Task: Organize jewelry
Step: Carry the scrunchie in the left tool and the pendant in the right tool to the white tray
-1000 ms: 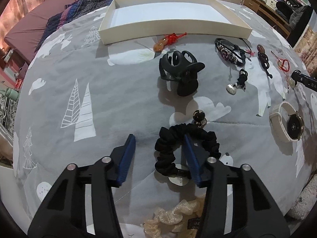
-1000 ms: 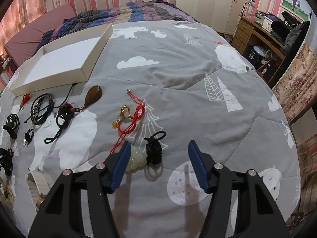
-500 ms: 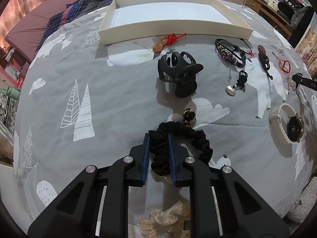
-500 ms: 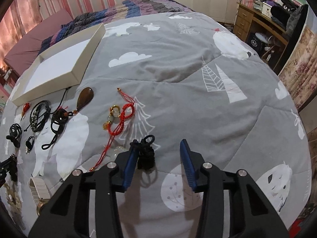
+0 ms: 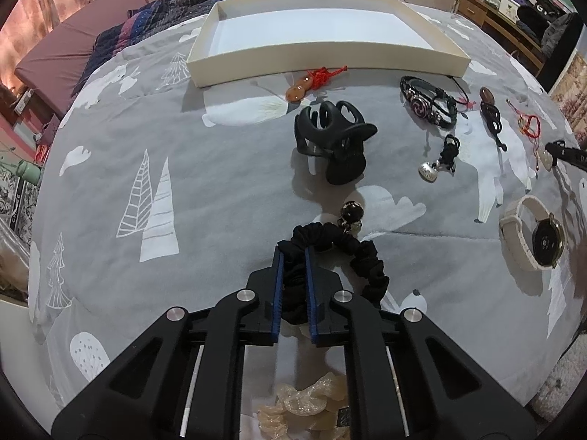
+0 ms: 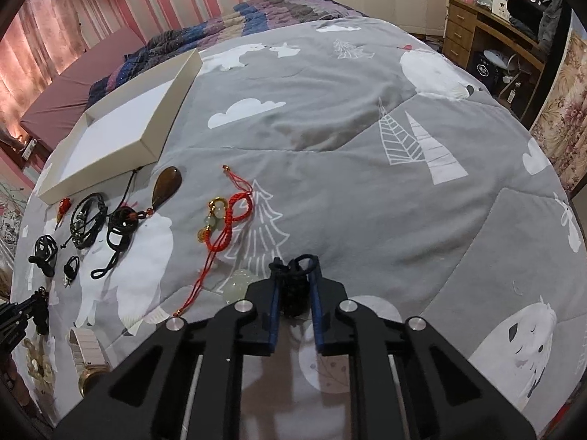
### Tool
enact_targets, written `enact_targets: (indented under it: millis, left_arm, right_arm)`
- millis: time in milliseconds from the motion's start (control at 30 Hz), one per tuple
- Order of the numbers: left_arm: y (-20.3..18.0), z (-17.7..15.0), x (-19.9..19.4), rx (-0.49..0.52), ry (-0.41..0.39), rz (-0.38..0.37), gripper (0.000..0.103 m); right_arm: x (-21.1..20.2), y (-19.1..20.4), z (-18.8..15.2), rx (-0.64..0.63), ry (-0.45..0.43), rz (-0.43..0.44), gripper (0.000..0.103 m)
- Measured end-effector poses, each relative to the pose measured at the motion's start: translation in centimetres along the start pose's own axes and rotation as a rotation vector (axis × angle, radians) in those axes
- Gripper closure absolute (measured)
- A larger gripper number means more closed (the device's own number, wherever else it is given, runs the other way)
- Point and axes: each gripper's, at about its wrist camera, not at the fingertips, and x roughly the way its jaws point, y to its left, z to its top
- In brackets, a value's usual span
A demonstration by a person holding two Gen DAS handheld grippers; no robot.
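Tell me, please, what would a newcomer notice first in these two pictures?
First, the left gripper with its jaws shut on a black scrunchie at the near middle of the grey quilt. Next, the black claw clip standing beyond it, and the empty cream box at the far edge.

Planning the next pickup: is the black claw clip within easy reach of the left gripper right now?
Probably not yet: the left gripper is shut on the black scrunchie. The claw clip lies unobstructed straight ahead.
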Motion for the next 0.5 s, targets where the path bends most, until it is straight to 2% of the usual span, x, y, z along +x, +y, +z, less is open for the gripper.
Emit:
enact_targets:
  millis: [267, 500]
  left_arm:
    - [1.5, 0.1, -2.9, -0.027, -0.069, -0.010, 0.095]
    - [3.0, 2.8, -5.6, -0.049, -0.133, -0.020, 0.095]
  right_arm:
    - [-2.9, 2.6, 0.6, -0.075, -0.072, -0.011, 0.090]
    - [-5.1, 5.4, 2.9, -0.152, -0.117, 0.012, 0.090]
